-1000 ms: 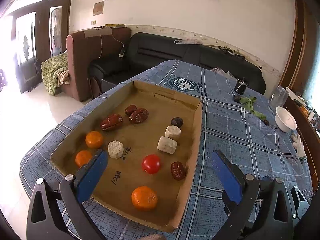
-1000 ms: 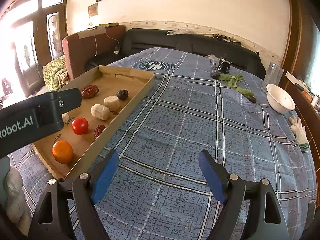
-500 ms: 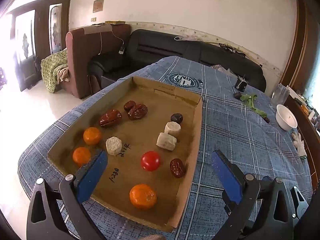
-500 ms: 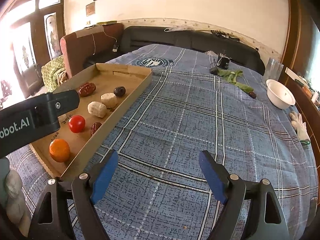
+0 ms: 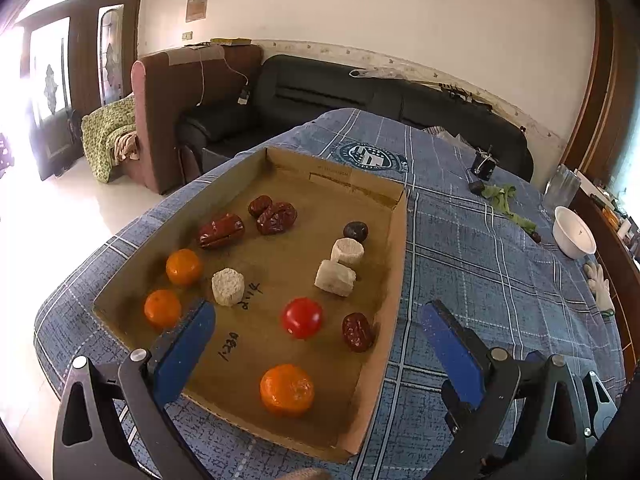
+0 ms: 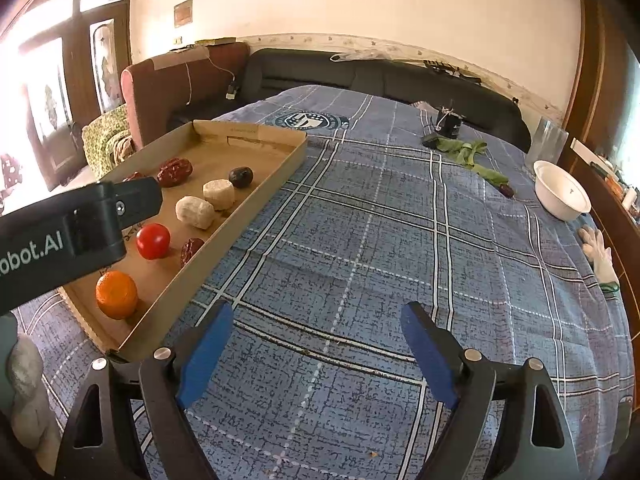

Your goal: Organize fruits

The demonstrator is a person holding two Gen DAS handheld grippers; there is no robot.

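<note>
Fruits lie loose in the cardboard tray (image 5: pixel 400 240) for sorting; left tool (image 5: pixel 316 344) hovers agape, empty, above it; right tool (image 6: pixel 316 344), empty, widens over bare cloth.

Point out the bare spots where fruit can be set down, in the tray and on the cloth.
Free: the cardboard tray's far end beyond the dates; its middle strip with the handwriting, between the orange and the white chunk; the broad plaid cloth between the tray and the white bowl. Crowded: the tray's right side around the tomato.
</note>
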